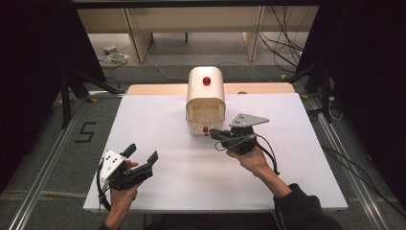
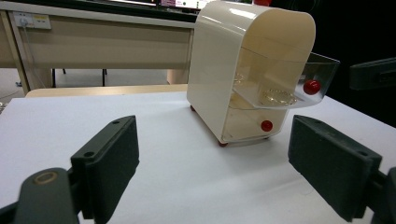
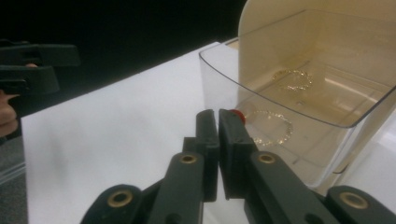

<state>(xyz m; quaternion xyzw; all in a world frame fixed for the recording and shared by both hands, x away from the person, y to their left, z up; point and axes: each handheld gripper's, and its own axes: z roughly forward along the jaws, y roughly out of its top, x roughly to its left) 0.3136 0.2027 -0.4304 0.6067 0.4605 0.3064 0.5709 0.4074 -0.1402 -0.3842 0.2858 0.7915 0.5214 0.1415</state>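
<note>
A cream cabinet (image 1: pixel 206 96) with clear drawers stands at the back middle of the white table (image 1: pixel 158 120). Its upper drawer (image 2: pixel 289 70) is pulled out, with a red knob (image 2: pixel 311 87) on its front and a gold chain (image 2: pixel 278 97) inside. My right gripper (image 1: pixel 212 132) is shut just in front of that drawer. In the right gripper view its jaws (image 3: pixel 218 114) press together with nothing between them, and the red knob (image 3: pixel 238 115) peeks out just past the right tip. My left gripper (image 1: pixel 142 152) rests open near the table's front left, aimed at the cabinet (image 2: pixel 219 56).
The lower drawer (image 2: pixel 247 123) is pushed in and has its own red knob (image 2: pixel 266 125). Another red knob (image 1: pixel 206 80) sits on the cabinet's top. A wooden table edge (image 1: pixel 158 89) runs behind the white one. Cables (image 1: pixel 282 48) lie on the floor beyond.
</note>
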